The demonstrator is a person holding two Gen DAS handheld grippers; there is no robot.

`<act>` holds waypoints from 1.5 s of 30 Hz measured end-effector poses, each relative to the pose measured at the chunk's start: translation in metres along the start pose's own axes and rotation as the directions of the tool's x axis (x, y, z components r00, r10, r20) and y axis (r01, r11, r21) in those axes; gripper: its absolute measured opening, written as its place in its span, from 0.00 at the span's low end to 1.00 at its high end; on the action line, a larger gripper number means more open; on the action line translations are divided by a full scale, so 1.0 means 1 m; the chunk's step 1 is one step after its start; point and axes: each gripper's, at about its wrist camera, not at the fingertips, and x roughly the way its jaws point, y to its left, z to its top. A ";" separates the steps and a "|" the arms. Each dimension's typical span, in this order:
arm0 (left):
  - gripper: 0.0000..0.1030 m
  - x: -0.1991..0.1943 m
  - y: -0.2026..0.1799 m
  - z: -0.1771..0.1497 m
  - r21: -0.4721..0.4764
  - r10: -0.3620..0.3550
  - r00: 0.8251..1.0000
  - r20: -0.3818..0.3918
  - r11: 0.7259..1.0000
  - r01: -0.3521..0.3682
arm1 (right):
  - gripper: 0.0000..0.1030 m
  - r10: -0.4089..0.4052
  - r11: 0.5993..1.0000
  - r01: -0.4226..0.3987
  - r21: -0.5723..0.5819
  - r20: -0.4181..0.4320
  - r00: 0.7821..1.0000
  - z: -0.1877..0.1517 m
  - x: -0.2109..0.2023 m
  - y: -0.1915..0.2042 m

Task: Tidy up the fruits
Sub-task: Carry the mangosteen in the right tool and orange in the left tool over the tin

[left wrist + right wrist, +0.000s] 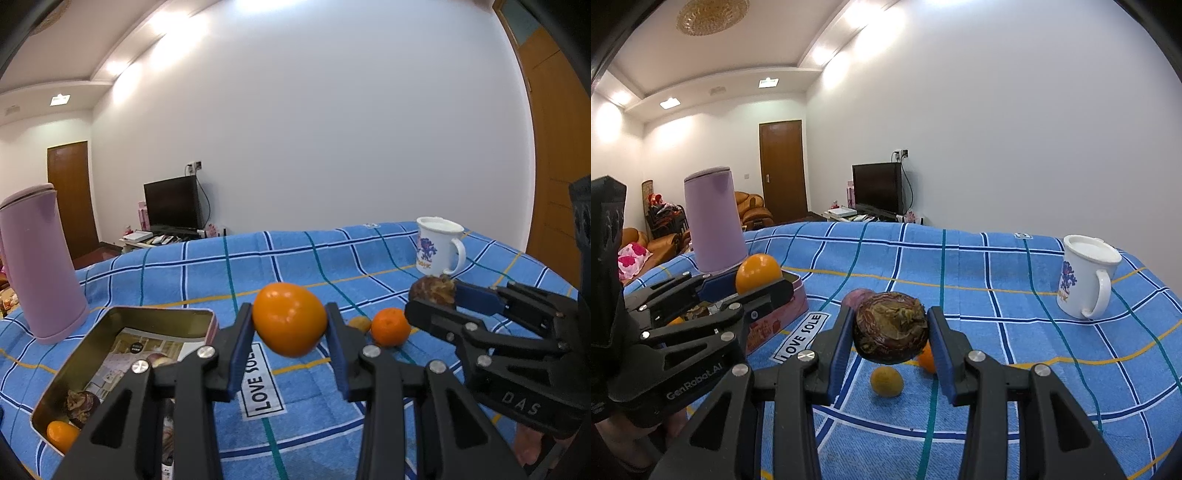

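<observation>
From the left wrist, the left gripper [290,325] pinches a large orange [289,319] between its blue pads, lifted above the blue checked cloth [332,266], just right of the open tin box [122,325], which holds a small orange [61,435] and a dark wrinkled fruit [81,404]. A tangerine [389,326] lies on the cloth beyond. From the right wrist, the right gripper [892,328] clamps a brown wrinkled fruit [891,326] above the cloth, over a small yellowish fruit [886,381]. A white mug [1086,275] stands far right, a lilac jug [714,221] behind the tin.
</observation>
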 end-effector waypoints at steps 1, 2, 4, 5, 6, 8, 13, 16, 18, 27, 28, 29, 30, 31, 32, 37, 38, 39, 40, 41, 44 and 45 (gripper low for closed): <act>0.38 0.000 0.001 0.000 0.000 0.004 1.000 -0.001 1.000 -0.004 | 0.41 -0.001 1.000 0.001 0.000 -0.003 1.000 0.000 0.001 0.000; 0.38 0.000 0.001 0.000 0.001 0.009 1.000 -0.003 1.000 -0.009 | 0.41 -0.001 1.000 0.001 0.002 -0.004 1.000 0.000 0.002 0.001; 0.38 0.001 0.003 -0.001 -0.002 0.016 1.000 -0.011 1.000 -0.016 | 0.41 0.004 1.000 -0.004 0.001 -0.007 1.000 0.001 0.003 0.002; 0.38 0.001 0.005 -0.001 -0.006 0.021 1.000 -0.017 1.000 -0.021 | 0.41 0.008 1.000 -0.008 -0.005 -0.011 1.000 0.001 0.005 0.004; 0.38 0.001 0.007 -0.001 -0.010 0.027 0.999 -0.021 1.000 -0.027 | 0.41 0.010 1.000 -0.010 -0.013 -0.014 1.000 0.001 0.006 0.007; 0.38 0.000 0.011 -0.002 -0.015 0.034 0.999 -0.025 0.999 -0.034 | 0.41 0.018 1.000 -0.018 -0.023 -0.017 1.000 0.002 0.008 0.011; 0.38 -0.001 0.024 -0.004 -0.031 0.062 0.997 -0.041 0.998 -0.063 | 0.41 0.042 0.998 -0.043 -0.037 -0.029 0.999 0.004 0.016 0.023; 0.38 -0.002 0.034 -0.006 -0.044 0.074 0.996 -0.047 0.996 -0.076 | 0.41 0.054 0.998 -0.056 -0.043 -0.036 0.998 0.005 0.020 0.030; 0.38 -0.003 0.038 -0.006 -0.052 0.081 0.995 -0.051 0.995 -0.083 | 0.41 0.060 0.997 -0.062 -0.050 -0.039 0.997 0.005 0.022 0.034; 0.38 -0.008 0.056 -0.008 -0.072 0.111 0.992 -0.058 0.991 -0.115 | 0.41 0.090 0.993 -0.093 -0.078 -0.045 0.995 0.011 0.028 0.051; 0.38 -0.009 0.057 -0.009 -0.073 0.113 0.992 -0.059 0.990 -0.117 | 0.41 0.096 0.992 -0.099 -0.081 -0.045 0.994 0.012 0.028 0.053; 0.38 -0.009 0.059 -0.009 -0.075 0.116 0.992 -0.059 0.990 -0.120 | 0.41 0.099 0.991 -0.102 -0.084 -0.045 0.994 0.012 0.029 0.055; 0.38 -0.010 0.060 -0.009 -0.076 0.118 0.991 -0.061 0.989 -0.123 | 0.41 0.102 0.991 -0.105 -0.088 -0.046 0.994 0.013 0.029 0.056; 0.38 -0.010 0.062 -0.009 -0.079 0.122 0.991 -0.062 0.989 -0.127 | 0.41 0.107 0.990 -0.111 -0.090 -0.047 0.993 0.014 0.030 0.058; 0.38 -0.010 0.063 -0.009 -0.081 0.126 0.990 -0.063 0.988 -0.131 | 0.41 0.111 0.989 -0.115 -0.091 -0.048 0.993 0.014 0.031 0.060; 0.38 -0.010 0.074 -0.008 -0.092 0.157 0.984 -0.081 0.982 -0.165 | 0.41 0.132 0.985 -0.137 -0.103 -0.057 0.990 0.017 0.036 0.070; 0.38 -0.010 0.077 -0.009 -0.096 0.163 0.983 -0.087 0.981 -0.171 | 0.41 0.136 0.985 -0.141 -0.104 -0.057 0.989 0.018 0.036 0.072; 0.38 -0.010 0.079 -0.009 -0.100 0.168 0.981 -0.092 0.979 -0.177 | 0.41 0.142 0.984 -0.147 -0.105 -0.059 0.988 0.019 0.037 0.075; 0.38 -0.010 0.082 -0.009 -0.105 0.172 0.980 -0.097 0.978 -0.182 | 0.41 0.146 0.983 -0.151 -0.106 -0.061 0.987 0.019 0.037 0.077; 0.38 -0.010 0.085 -0.010 -0.109 0.176 0.979 -0.101 0.976 -0.187 | 0.41 0.151 0.982 -0.157 -0.106 -0.063 0.987 0.021 0.039 0.079; 0.38 -0.011 0.093 -0.010 -0.119 0.187 0.976 -0.109 0.973 -0.199 | 0.41 0.168 0.979 -0.175 -0.109 -0.069 0.983 0.024 0.041 0.087; 0.38 -0.012 0.096 -0.010 -0.123 0.191 0.976 -0.110 0.971 -0.204 | 0.41 0.173 0.977 -0.180 -0.112 -0.071 0.982 0.025 0.042 0.090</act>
